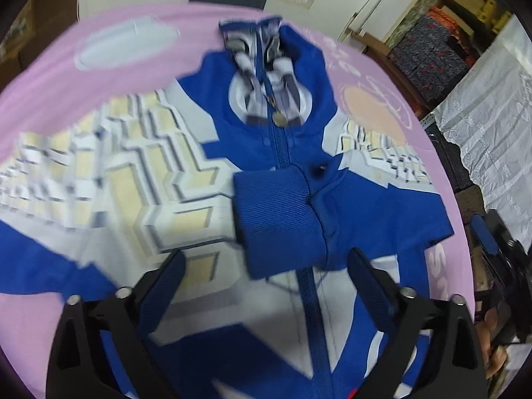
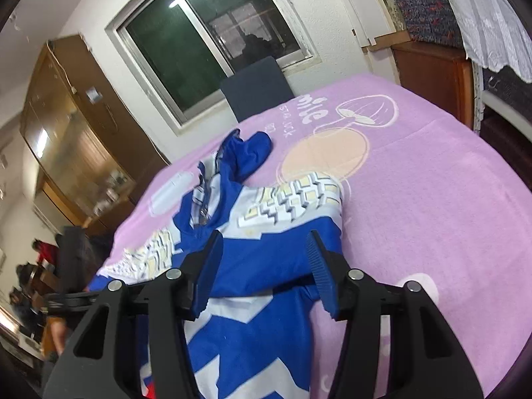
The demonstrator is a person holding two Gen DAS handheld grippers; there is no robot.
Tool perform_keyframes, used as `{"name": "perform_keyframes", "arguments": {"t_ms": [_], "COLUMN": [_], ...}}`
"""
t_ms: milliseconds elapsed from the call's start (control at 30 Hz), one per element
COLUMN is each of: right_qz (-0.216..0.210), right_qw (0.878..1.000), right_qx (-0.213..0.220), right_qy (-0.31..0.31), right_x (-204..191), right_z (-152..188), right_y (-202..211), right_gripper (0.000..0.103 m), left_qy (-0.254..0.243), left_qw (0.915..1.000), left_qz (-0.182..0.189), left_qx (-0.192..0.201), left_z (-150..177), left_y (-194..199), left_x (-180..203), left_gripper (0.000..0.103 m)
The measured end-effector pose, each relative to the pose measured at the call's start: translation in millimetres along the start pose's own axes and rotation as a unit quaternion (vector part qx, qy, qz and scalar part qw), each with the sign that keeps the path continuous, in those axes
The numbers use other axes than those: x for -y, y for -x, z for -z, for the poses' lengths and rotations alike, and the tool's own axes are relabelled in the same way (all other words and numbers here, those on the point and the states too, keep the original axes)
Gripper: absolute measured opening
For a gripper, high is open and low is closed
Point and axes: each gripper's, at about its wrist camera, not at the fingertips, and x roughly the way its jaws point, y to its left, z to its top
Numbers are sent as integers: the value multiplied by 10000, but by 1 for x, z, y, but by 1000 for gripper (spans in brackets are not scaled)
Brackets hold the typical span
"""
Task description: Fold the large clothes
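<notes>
A blue and white zip-front jacket (image 1: 276, 153) with a cream zigzag print lies spread on a pink printed blanket (image 1: 109, 16), its zipper running up the middle to a round metal pull (image 1: 278, 119) near the collar. One blue ribbed cuff (image 1: 276, 219) is folded in across the jacket's front, resting over the zipper line. Just below that cuff the left gripper (image 1: 266, 286) hangs above the jacket, its blue-padded jaws spread wide with nothing between them. In the right wrist view the right gripper (image 2: 262, 266) hovers over the jacket's (image 2: 266, 249) blue sleeve side, jaws apart and gripping nothing, though blue fabric shows in the gap. Beyond the jacket's collar a dark blue chair back (image 2: 256, 86) stands at the blanket's (image 2: 432, 183) far edge, under a sliding window (image 2: 206, 36).
</notes>
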Motion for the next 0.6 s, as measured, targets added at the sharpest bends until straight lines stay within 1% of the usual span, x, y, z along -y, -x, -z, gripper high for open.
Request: {"name": "perform_keyframes", "arguments": {"t_ms": [33, 67, 133, 167, 300, 367, 400, 467, 500, 533, 567, 600], "right_qz": [-15, -59, -177, -216, -152, -66, 45, 213, 262, 356, 417, 456], "right_qw": [10000, 9999, 9996, 9995, 9993, 9994, 9995, 9993, 9991, 9987, 9985, 9982], "right_qx": [31, 87, 169, 168, 6, 20, 59, 139, 168, 190, 193, 185], "right_qy": [-12, -31, -114, -154, -331, -330, -306, -284, -289, -296, -309, -341], "right_x": [1, 3, 11, 14, 26, 28, 29, 30, 31, 33, 34, 36], "right_z": [0, -1, 2, 2, 3, 3, 2, 1, 1, 0, 1, 0], "right_y": [-1, -1, -1, -2, -11, -11, -10, -8, -7, -6, -7, -8], "right_gripper": [52, 52, 52, 52, 52, 52, 52, 52, 50, 45, 42, 38], "left_qy": [-26, -71, -148, -168, -339, -399, -405, -371, -380, -434, -485, -531], "left_qw": [9999, 9998, 9998, 9998, 9990, 9985, 9984, 9982, 9979, 9972, 9966, 9960], "left_qz": [-95, -97, 94, 77, -226, -280, -298, -309, -326, -352, -365, -323], "left_qx": [97, 130, 78, 83, 155, 249, 275, 368, 422, 499, 563, 642], "left_z": [-2, -2, -6, -6, -8, -11, -11, -13, -13, -15, -17, -20], "left_y": [-3, -2, -5, -6, -14, -16, -15, -13, -10, -6, 0, 10], "left_x": [3, 6, 12, 14, 26, 29, 29, 30, 30, 33, 35, 37], "left_gripper": [91, 90, 82, 81, 78, 71, 64, 57, 46, 31, 24, 10]}}
